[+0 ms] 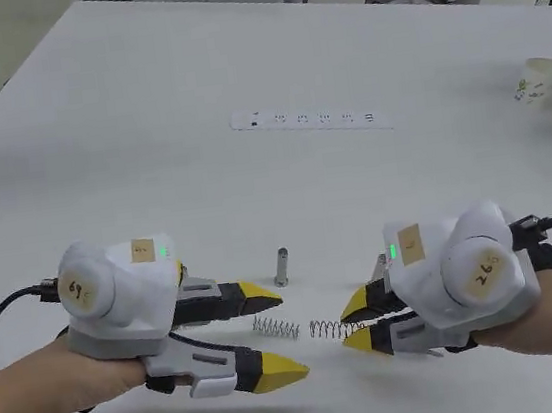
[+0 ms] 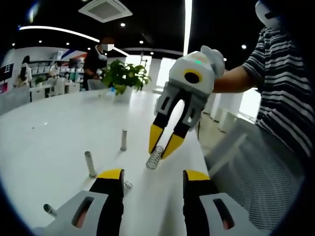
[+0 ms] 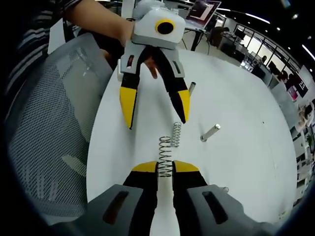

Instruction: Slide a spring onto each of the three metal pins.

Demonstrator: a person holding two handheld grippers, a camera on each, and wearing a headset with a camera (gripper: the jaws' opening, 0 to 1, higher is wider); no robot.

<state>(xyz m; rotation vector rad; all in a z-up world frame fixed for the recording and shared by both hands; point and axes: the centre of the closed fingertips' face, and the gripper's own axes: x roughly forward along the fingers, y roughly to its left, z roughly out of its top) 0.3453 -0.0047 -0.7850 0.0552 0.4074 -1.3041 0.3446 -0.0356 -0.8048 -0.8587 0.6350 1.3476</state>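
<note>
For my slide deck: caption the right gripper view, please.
Right gripper pinches a spring, facing the open left gripper over the white table.

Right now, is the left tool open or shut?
Open: the left tool has its yellow-tipped jaws wide apart, gripping nothing.

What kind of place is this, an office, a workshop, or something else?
Most likely an open-plan office or lab rather than a home or a machine shop. The signs are a long white table carrying a power strip, a mesh office chair, and a ceiling air vent.
</note>
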